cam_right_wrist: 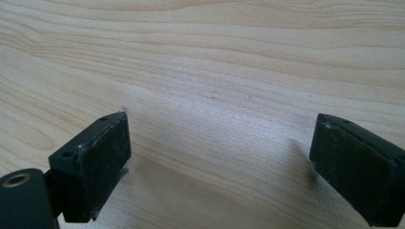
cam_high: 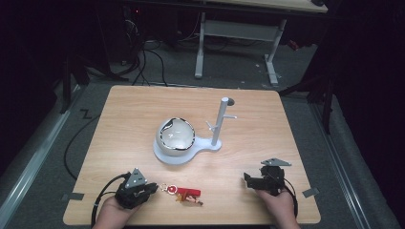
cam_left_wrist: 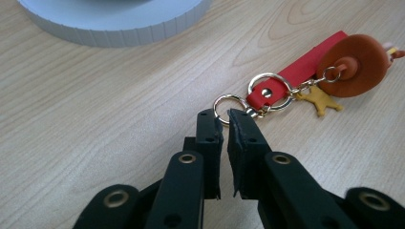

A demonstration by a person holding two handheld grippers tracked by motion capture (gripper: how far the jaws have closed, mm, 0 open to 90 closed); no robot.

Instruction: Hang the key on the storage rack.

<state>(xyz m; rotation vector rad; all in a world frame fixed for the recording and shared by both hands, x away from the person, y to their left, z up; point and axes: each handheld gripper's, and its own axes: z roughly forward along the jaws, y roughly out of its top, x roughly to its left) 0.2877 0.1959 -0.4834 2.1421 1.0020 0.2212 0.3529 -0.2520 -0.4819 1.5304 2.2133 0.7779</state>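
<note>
A keychain (cam_high: 187, 194) lies on the wooden table near its front edge, left of centre. It has a red strap (cam_left_wrist: 305, 62), a round orange charm (cam_left_wrist: 356, 59), a small yellow figure (cam_left_wrist: 320, 98) and a gold end ring (cam_left_wrist: 220, 102). My left gripper (cam_high: 153, 187) sits just left of it. In the left gripper view its jaws (cam_left_wrist: 224, 115) are nearly together, pinching the near edge of that end ring, which still rests on the table. My right gripper (cam_high: 248, 179) stands at the front right, and its jaws (cam_right_wrist: 219, 143) are wide open over bare wood.
A white stand (cam_high: 210, 143) with a flat base and an upright post (cam_high: 222, 117) bearing small pegs occupies the table's middle. A white rounded bowl with a dark rim (cam_high: 176, 135) sits on the base. The base's edge (cam_left_wrist: 114, 26) lies beyond the left gripper.
</note>
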